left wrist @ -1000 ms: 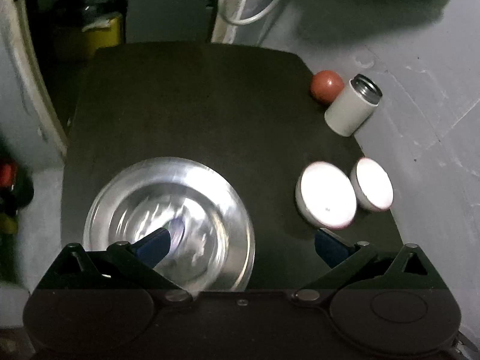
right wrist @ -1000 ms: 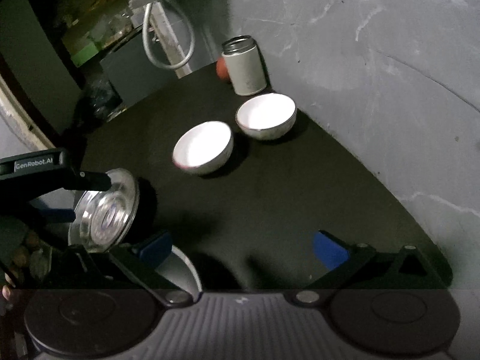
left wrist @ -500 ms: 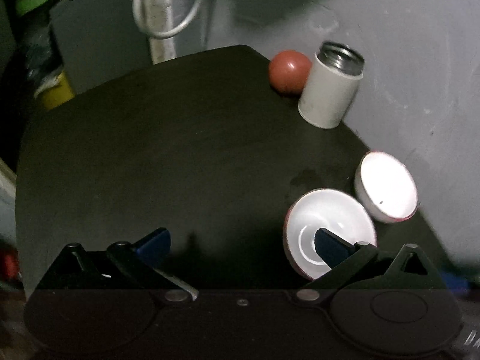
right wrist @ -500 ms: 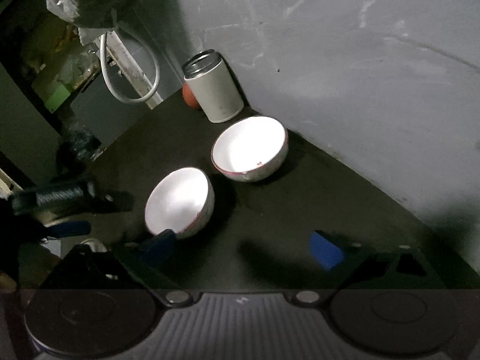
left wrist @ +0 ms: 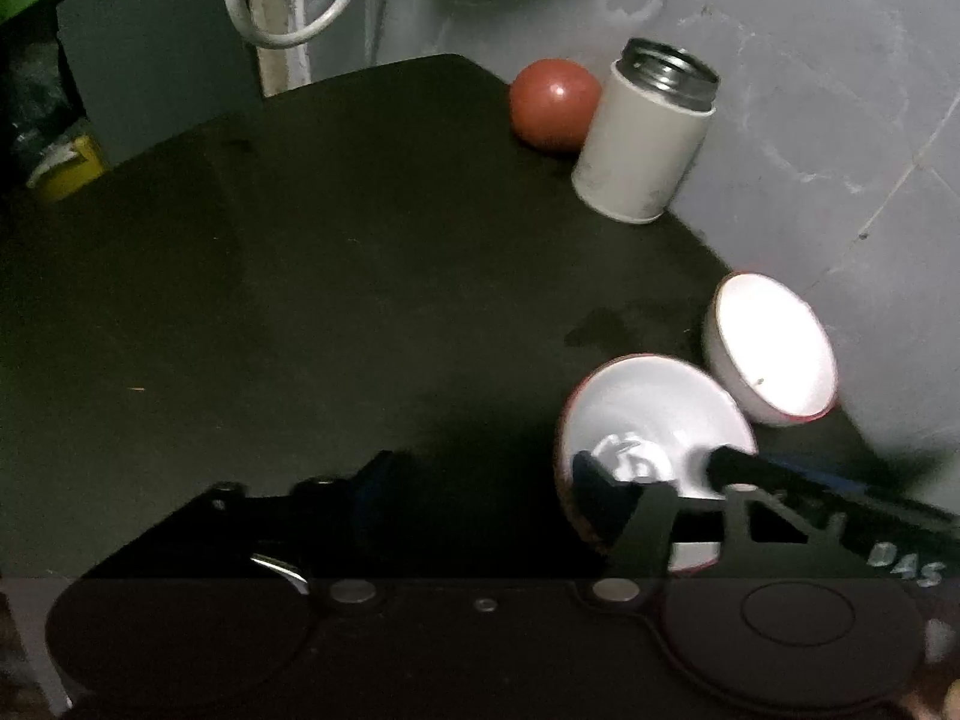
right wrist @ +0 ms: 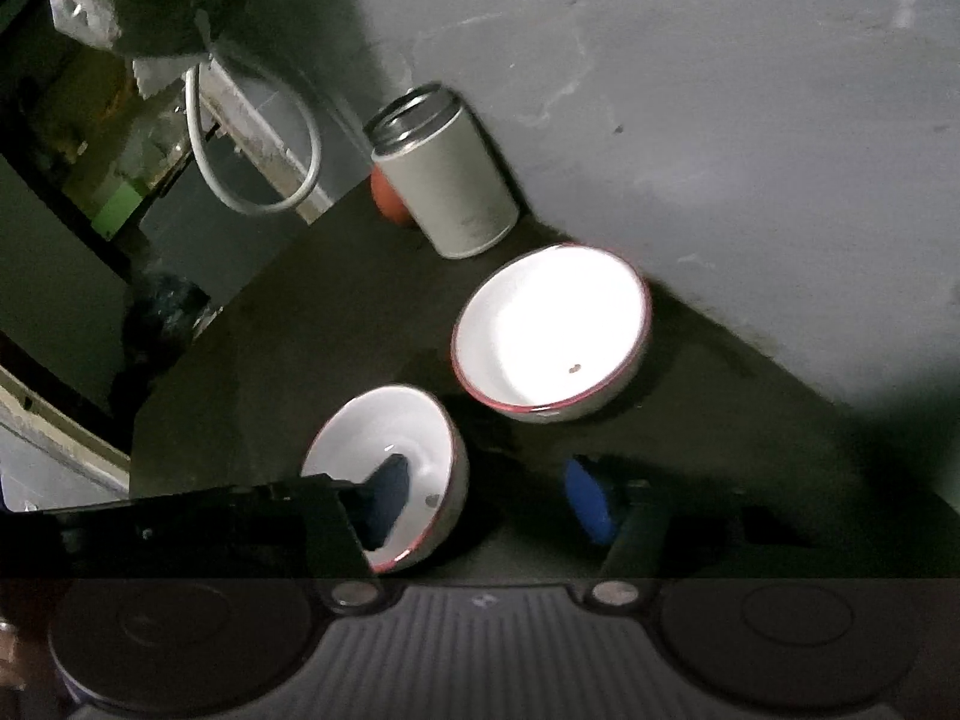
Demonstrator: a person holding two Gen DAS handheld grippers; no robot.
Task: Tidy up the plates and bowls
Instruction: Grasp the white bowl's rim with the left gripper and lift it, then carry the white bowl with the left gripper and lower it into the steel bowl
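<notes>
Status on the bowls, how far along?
Done: nothing stacked; near bowl and far bowl sit side by side. In hand: left claw and right claw each straddle the near bowl's wall, jaws closing, not yet gripping. Left: probably nest the bowls.

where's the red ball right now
In the left wrist view the round red ball sits at the black table's far corner, touching the white metal-rimmed canister.

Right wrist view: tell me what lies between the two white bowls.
Only a narrow strip of bare dark tabletop; the near bowl and far bowl stand apart, as the right wrist view shows.
</notes>
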